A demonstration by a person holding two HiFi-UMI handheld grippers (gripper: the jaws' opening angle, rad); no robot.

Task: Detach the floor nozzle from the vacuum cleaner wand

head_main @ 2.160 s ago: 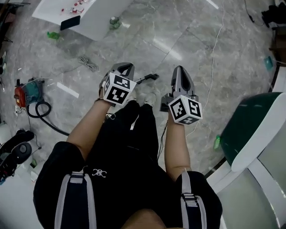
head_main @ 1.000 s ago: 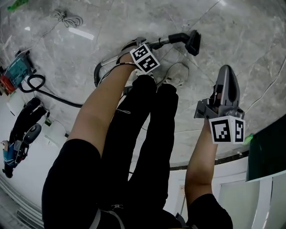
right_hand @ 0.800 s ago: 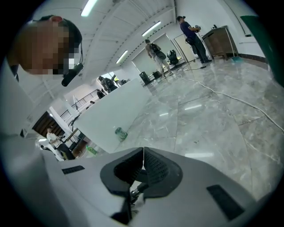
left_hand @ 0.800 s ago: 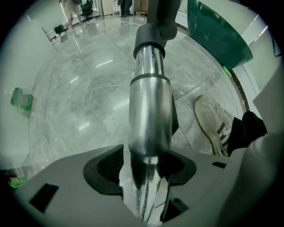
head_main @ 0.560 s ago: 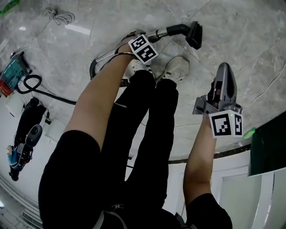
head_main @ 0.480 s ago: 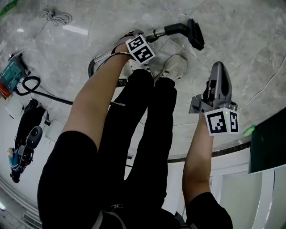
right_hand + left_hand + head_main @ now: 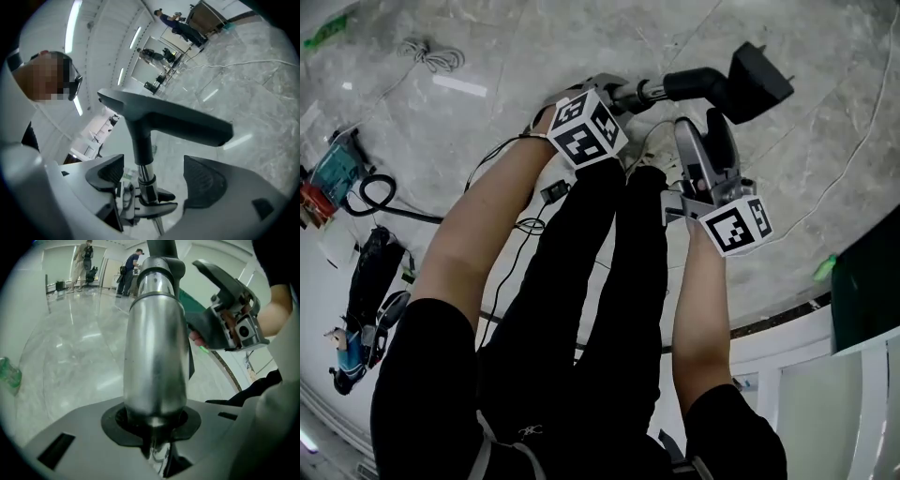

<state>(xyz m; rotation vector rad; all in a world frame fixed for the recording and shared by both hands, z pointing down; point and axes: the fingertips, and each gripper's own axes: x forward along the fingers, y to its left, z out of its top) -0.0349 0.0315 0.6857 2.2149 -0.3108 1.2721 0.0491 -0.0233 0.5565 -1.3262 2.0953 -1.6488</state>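
Note:
In the head view my left gripper (image 7: 614,94) is shut on the chrome wand (image 7: 630,93), having closed on it within the last second. The left gripper view shows the wand (image 7: 157,348) filling the middle between my jaws. The black floor nozzle (image 7: 756,73) sits on the wand's end, off the floor, joined by a black neck (image 7: 694,84). My right gripper (image 7: 697,127) has just opened. In the right gripper view its two pads (image 7: 204,180) stand wide apart around the neck below the nozzle head (image 7: 173,122) without touching it.
A red and teal machine (image 7: 328,173) with a black hose (image 7: 375,192) lies at the left, with a black bag (image 7: 375,272) nearer me. A coiled white cord (image 7: 431,56) and a thin cable (image 7: 853,159) lie on the marble floor. A dark green panel (image 7: 867,291) stands at the right.
The left gripper has lifted the wand, so the nozzle has risen off the floor and swung right. The right gripper has moved left and up, close under the nozzle's neck.

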